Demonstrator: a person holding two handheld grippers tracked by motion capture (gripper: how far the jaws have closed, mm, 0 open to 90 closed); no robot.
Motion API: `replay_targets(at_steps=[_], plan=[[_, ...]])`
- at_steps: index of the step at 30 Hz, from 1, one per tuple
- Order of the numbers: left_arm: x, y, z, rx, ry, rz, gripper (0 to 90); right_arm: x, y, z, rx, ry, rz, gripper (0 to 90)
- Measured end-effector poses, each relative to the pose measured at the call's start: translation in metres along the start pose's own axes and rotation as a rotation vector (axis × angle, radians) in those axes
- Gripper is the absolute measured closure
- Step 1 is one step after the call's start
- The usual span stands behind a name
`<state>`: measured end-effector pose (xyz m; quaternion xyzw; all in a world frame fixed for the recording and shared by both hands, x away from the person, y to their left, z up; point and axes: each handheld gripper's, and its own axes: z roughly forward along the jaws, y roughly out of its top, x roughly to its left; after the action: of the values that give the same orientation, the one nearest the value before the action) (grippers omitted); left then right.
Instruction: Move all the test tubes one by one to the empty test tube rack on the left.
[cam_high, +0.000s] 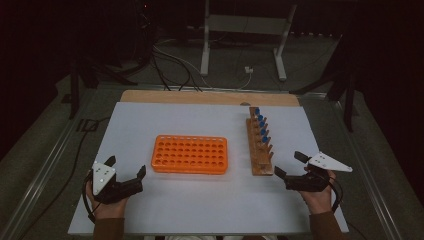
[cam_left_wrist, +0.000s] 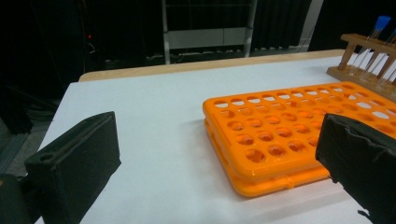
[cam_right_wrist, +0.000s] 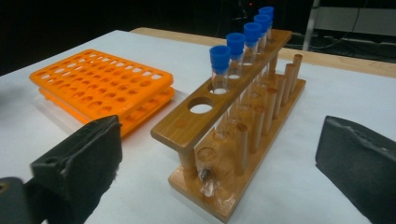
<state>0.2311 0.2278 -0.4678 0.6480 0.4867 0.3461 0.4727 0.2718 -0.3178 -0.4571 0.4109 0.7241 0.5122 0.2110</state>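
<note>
White table (cam_high: 200, 200) occupies a dark room. Left gripper (cam_high: 126, 169) rests at the near left edge, jaws spread wide and empty, just beside the orange tube rack (cam_high: 190, 154) at table centre. Right gripper (cam_high: 289, 165) sits at the near right, jaws likewise wide and empty, near the wooden rack (cam_high: 261, 146), which holds upright blue-capped tubes (cam_right_wrist: 219, 63).
</note>
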Motion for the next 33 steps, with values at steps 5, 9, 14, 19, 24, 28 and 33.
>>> replay_targets(at_steps=[5, 9, 14, 19, 24, 28, 33], plan=[[-0.001, 0.000, 0.000, 0.000, -0.003, 0.005, 0.9, 0.000, 0.011, 0.006, 0.029, 0.018, -0.020, 6.8], [-0.001, -0.001, 0.002, 0.009, -0.008, 0.003, 0.9, 0.000, 0.023, 0.014, 0.039, 0.019, -0.031, 13.2], [-0.001, -0.001, 0.002, 0.012, -0.010, -0.001, 0.9, 0.000, 0.038, 0.030, 0.070, 0.017, -0.047, 27.3], [-0.002, -0.002, 0.003, 0.015, -0.012, -0.001, 0.9, 0.002, 0.045, 0.048, 0.123, 0.009, -0.073, 51.0], [-0.001, -0.002, 0.003, 0.015, -0.013, -0.002, 0.9, 0.005, 0.049, 0.058, 0.113, -0.045, -0.091, 64.4], [-0.001, -0.002, 0.003, 0.017, -0.013, -0.002, 0.9, 0.005, 0.052, 0.066, 0.135, -0.061, -0.086, 65.6], [-0.001, -0.003, 0.004, 0.019, -0.013, -0.001, 0.9, 0.004, 0.051, 0.079, 0.176, -0.065, -0.078, 69.1]])
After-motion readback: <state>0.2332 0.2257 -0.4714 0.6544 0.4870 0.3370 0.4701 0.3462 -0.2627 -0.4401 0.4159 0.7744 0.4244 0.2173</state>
